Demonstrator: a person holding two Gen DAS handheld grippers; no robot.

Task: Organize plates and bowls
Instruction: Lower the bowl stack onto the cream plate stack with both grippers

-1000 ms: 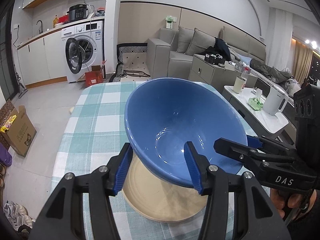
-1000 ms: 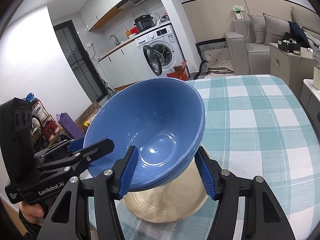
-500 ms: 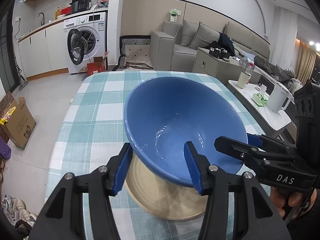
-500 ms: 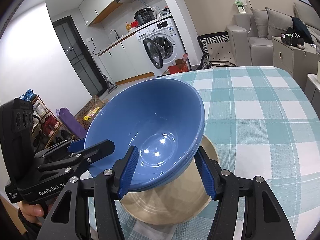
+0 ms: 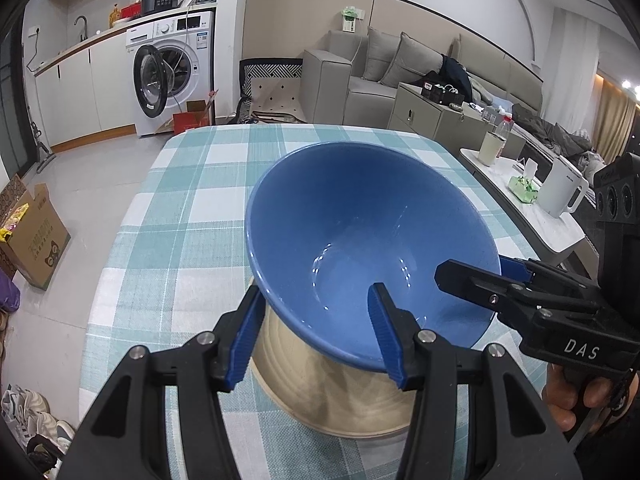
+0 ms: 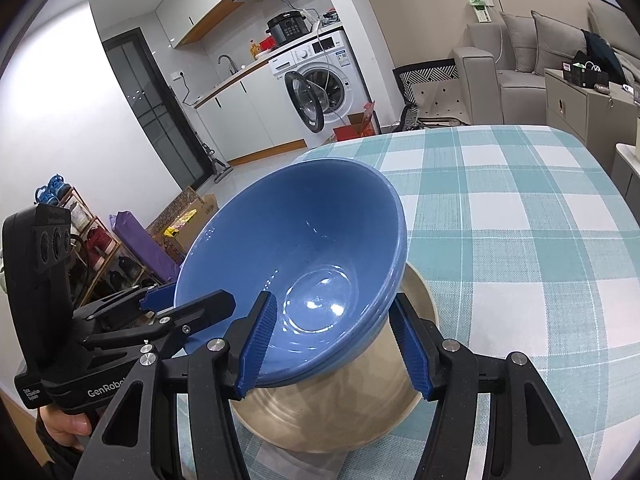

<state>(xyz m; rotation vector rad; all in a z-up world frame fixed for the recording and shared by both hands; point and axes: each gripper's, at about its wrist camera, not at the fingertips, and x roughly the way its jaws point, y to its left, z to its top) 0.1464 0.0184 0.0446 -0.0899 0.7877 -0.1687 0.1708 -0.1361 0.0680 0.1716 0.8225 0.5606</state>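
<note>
A large blue bowl [image 5: 360, 220] [image 6: 300, 224] hangs tilted just over a beige plate [image 5: 340, 404] [image 6: 352, 420] that lies on the checked tablecloth. My left gripper [image 5: 316, 300] is shut on the bowl's near rim, one blue pad inside and one outside. My right gripper [image 6: 334, 308] grips the rim the same way from the other side. Each gripper shows in the other's view: the right gripper [image 5: 476, 280] and the left gripper [image 6: 184, 304]. The bowl's outer edge shows stacked rims, like nested bowls. Its base is hidden, so I cannot tell whether it touches the plate.
The table [image 5: 192, 208] with its teal and white cloth stretches ahead of the bowl. Beyond it stand a washing machine [image 5: 172, 72], a grey sofa [image 5: 360, 80] and a side table with a white kettle [image 5: 564, 192]. A cardboard box [image 5: 32, 236] sits on the floor.
Both grippers and the blue bowl have sunk closer to the beige plate. The grips on the rim look the same.
</note>
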